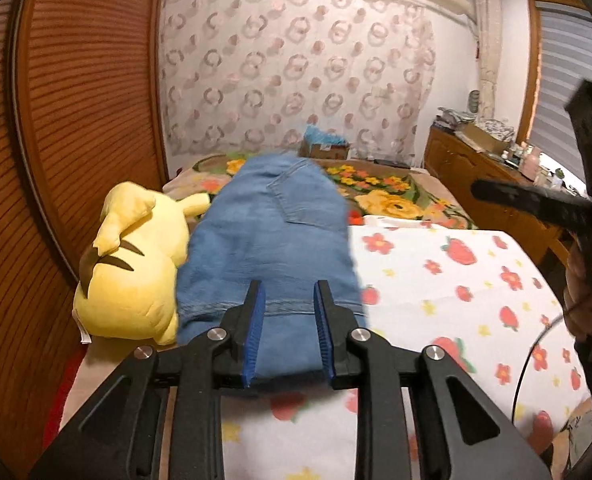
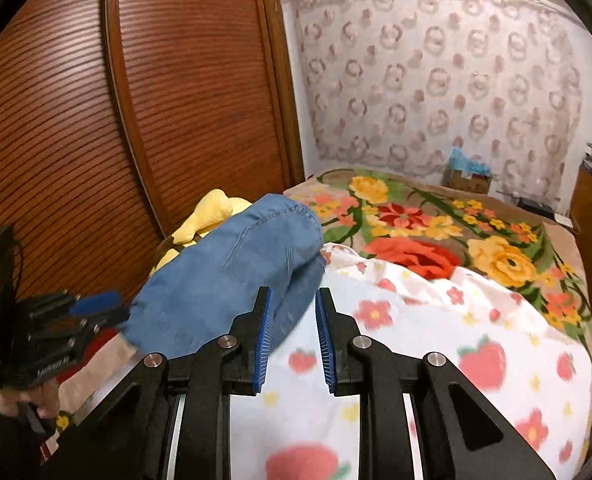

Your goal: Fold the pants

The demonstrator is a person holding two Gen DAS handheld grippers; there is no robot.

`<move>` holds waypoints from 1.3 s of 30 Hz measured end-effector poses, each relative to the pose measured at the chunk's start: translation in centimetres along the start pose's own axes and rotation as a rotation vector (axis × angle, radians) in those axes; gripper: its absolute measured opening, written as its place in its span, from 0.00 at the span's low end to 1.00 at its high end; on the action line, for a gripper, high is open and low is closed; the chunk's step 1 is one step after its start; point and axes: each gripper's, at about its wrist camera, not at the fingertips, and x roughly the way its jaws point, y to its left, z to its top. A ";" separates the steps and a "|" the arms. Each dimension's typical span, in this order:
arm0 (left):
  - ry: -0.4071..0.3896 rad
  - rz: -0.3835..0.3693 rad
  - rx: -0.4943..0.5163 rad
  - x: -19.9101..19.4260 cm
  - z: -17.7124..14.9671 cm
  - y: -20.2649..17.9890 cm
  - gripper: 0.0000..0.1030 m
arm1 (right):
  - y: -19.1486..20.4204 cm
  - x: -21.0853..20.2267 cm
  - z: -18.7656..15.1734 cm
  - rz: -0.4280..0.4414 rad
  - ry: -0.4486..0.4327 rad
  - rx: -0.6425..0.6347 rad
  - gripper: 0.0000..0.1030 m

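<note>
Lying folded on the bed's near left, beside a yellow plush toy (image 1: pixel 132 264), the pants (image 1: pixel 268 240) could be dragged askew if snagged; left claw (image 1: pixel 288 336) and right claw (image 2: pixel 294 340) are held apart, gripping nothing.

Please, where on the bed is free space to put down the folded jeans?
The strawberry blanket is bare to the right of the jeans, up to the flowered brown blanket, which is also free. The left is crowded: the yellow plush toy lies against the jeans, beside the wooden doors.
</note>
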 end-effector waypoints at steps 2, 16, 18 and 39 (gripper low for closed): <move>-0.013 -0.016 0.009 -0.9 -0.1 -1.0 0.34 | 0.2 -2.2 -1.7 -0.015 -0.014 0.002 0.21; -0.085 -0.128 0.103 -7.6 -2.7 -8.8 0.87 | 4.1 -17.8 -11.4 -0.179 -0.126 0.032 0.22; -0.104 -0.114 0.118 -8.7 -3.1 -9.7 1.00 | 4.9 -19.4 -12.5 -0.200 -0.140 0.045 0.26; -0.146 -0.024 0.104 -12.7 -4.5 -12.8 1.00 | 10.3 -26.2 -16.7 -0.332 -0.210 0.100 0.54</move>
